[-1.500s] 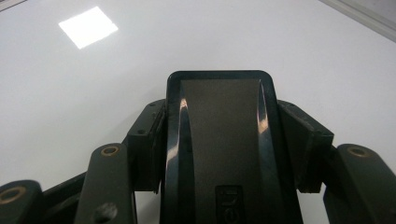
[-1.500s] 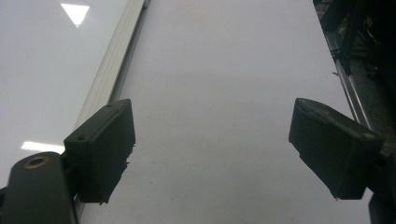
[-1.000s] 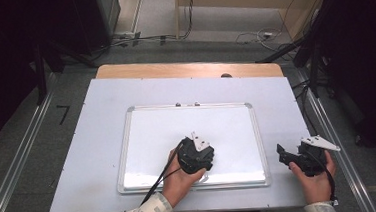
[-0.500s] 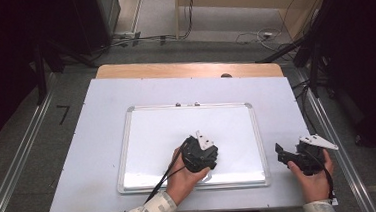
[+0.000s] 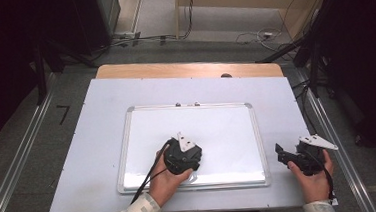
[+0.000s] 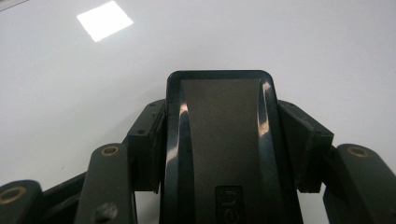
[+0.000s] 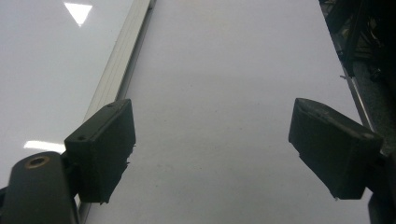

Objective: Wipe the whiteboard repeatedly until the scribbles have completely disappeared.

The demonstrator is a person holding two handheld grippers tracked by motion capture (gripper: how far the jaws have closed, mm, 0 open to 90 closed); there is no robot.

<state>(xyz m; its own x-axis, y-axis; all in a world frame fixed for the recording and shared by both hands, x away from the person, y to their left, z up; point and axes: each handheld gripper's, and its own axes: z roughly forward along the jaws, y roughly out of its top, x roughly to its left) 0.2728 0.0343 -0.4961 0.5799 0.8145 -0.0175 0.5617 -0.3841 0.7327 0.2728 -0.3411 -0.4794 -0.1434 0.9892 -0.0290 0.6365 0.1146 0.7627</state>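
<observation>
While the left gripper (image 5: 182,157) clamps a glossy black rectangular eraser (image 6: 219,140) over the silver-framed whiteboard (image 5: 227,123) — near edge — the right gripper (image 5: 285,155) rests spread apart beside it.

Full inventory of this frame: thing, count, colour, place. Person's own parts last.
Whiteboard: 1, white with silver frame, middle of the table.
Table cover: 1, white, under the whiteboard.
Tabletop: 1, wood, bare strip at the far edge.
Eraser: 1, black, clamped in the left tool over the whiteboard.
Cables: several, dark and white, on the floor beyond the table.
Left tool: 1, black, over the whiteboard's near part, shut on the eraser.
Right tool: 1, black, right of the whiteboard, open, empty.
Hands: 2, near edge.
</observation>
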